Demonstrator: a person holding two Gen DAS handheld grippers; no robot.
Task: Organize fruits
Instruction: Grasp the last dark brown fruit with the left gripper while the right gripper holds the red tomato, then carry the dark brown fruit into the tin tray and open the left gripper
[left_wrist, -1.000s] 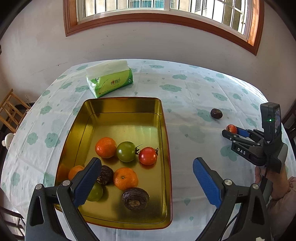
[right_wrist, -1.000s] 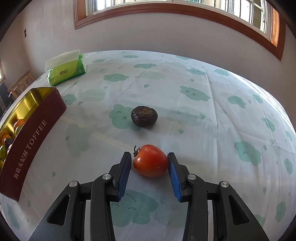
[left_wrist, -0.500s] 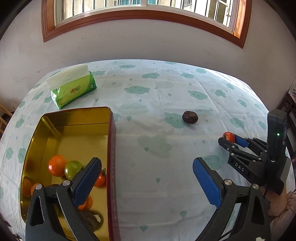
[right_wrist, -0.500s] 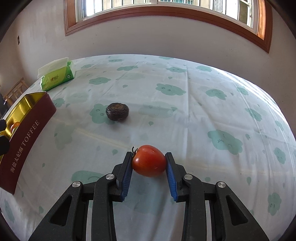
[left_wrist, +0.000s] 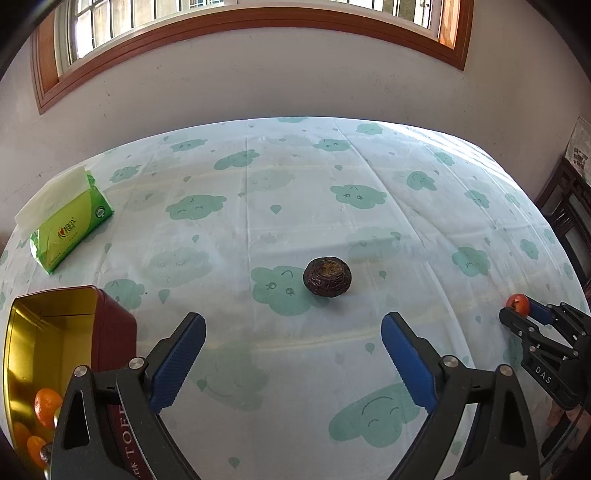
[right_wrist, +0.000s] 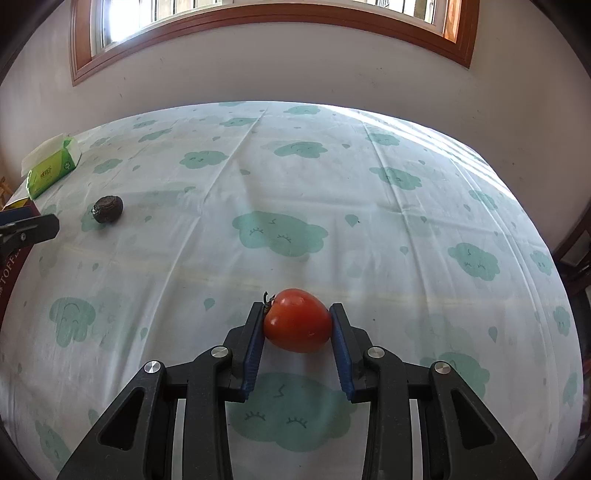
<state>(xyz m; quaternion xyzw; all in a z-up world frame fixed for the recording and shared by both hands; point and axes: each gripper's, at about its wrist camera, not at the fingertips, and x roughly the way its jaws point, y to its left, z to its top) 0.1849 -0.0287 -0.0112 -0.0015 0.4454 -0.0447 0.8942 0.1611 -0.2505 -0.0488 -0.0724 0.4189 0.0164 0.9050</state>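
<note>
My right gripper (right_wrist: 297, 314) is shut on a red tomato (right_wrist: 297, 320), held just above the cloud-print tablecloth. A dark wrinkled fruit (left_wrist: 327, 276) lies alone on the cloth, just beyond the gap of my left gripper (left_wrist: 291, 321). That gripper's blue jaws stand wide and are closing, with nothing between them. The gold tin with red sides (left_wrist: 22, 332) sits at the lower left and holds oranges (left_wrist: 46, 406); most of its inside is out of frame. In the left wrist view, the right gripper (left_wrist: 517, 309) shows at the far right with the tomato (left_wrist: 517, 302).
A green tissue pack (left_wrist: 66, 225) lies at the table's far left, beyond the tin. A white wall with a wood-framed window runs behind the round table. Dark furniture (left_wrist: 569, 214) stands off the right edge. One left fingertip (right_wrist: 29, 229) pokes in near the dark fruit (right_wrist: 107, 209).
My left gripper swung right from over the tin to face the dark fruit. My right gripper closed on the tomato and carried it rightward, away from the dark fruit.
</note>
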